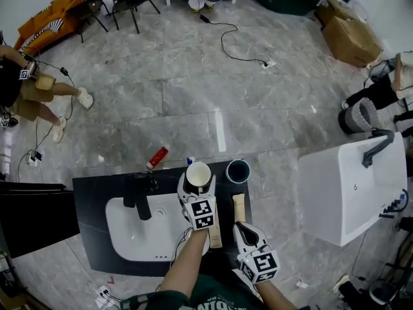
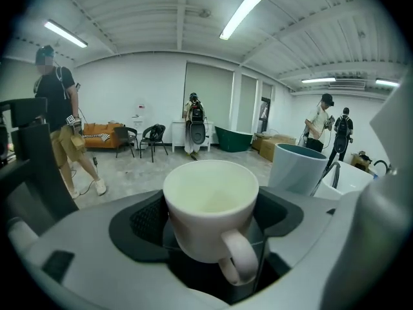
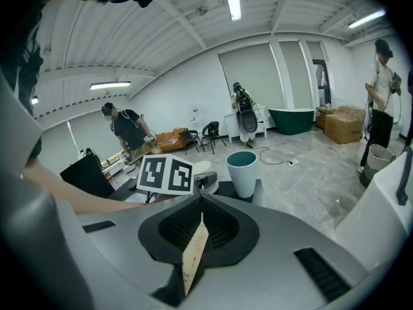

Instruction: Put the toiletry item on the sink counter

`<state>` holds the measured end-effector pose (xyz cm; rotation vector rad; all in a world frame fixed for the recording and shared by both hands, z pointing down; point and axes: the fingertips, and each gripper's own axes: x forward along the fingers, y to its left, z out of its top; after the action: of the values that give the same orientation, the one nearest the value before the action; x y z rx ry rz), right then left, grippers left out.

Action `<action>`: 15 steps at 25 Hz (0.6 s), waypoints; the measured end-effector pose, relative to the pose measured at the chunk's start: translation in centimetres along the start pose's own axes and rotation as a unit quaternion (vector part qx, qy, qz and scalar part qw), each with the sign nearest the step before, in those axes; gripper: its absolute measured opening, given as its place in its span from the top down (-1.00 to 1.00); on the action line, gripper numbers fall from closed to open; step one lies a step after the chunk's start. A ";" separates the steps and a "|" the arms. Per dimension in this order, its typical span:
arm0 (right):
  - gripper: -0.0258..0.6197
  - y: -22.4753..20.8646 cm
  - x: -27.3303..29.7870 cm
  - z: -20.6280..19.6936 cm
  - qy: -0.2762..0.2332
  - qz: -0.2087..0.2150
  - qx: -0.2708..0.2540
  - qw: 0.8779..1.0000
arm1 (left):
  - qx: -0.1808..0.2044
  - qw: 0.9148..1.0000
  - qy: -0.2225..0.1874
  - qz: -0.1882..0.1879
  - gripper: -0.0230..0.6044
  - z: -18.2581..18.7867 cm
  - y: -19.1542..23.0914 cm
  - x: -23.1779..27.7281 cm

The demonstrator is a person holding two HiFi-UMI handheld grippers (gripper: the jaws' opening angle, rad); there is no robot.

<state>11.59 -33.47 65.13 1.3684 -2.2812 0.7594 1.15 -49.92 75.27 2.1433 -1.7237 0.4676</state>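
Note:
A dark sink counter [image 1: 90,225] carries a white basin [image 1: 126,234] and a black faucet [image 1: 143,202]. My left gripper [image 1: 198,185] is shut on a white mug [image 1: 198,174] above the counter's far edge; in the left gripper view the mug [image 2: 210,208] sits upright between the jaws, handle toward the camera. A blue-grey cup [image 1: 238,170] stands on the counter just right of the mug. My right gripper [image 1: 243,228] is shut on a flat tan toiletry box [image 1: 239,205], seen edge-on in the right gripper view [image 3: 195,254]. A second tan strip [image 1: 215,232] lies beside my left arm.
A red tube [image 1: 157,157] lies on the floor beyond the counter. A white freestanding basin [image 1: 352,186] with a dark tap stands to the right. A person [image 1: 29,86] stands at the far left. Chairs, cardboard boxes [image 1: 352,34] and a cable sit farther off.

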 end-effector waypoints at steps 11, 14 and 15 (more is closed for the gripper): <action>0.79 -0.5 -0.4 -0.9 0.007 -0.008 0.013 1.000 | 0.017 1.000 -0.003 0.009 -0.40 -1.6 -1.4 0.5; 0.79 -0.6 -0.4 -0.7 0.004 -0.008 0.015 1.000 | 0.016 1.000 0.000 0.012 -0.40 -1.9 -1.3 0.6; 0.79 -0.6 -0.4 -0.7 0.003 -0.007 0.017 1.000 | 0.015 1.000 -0.001 0.014 -0.40 -2.0 -1.4 0.7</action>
<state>12.34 -33.04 65.60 1.3949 -2.2614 0.7986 2.59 -49.33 77.25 2.1431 -1.7607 0.5007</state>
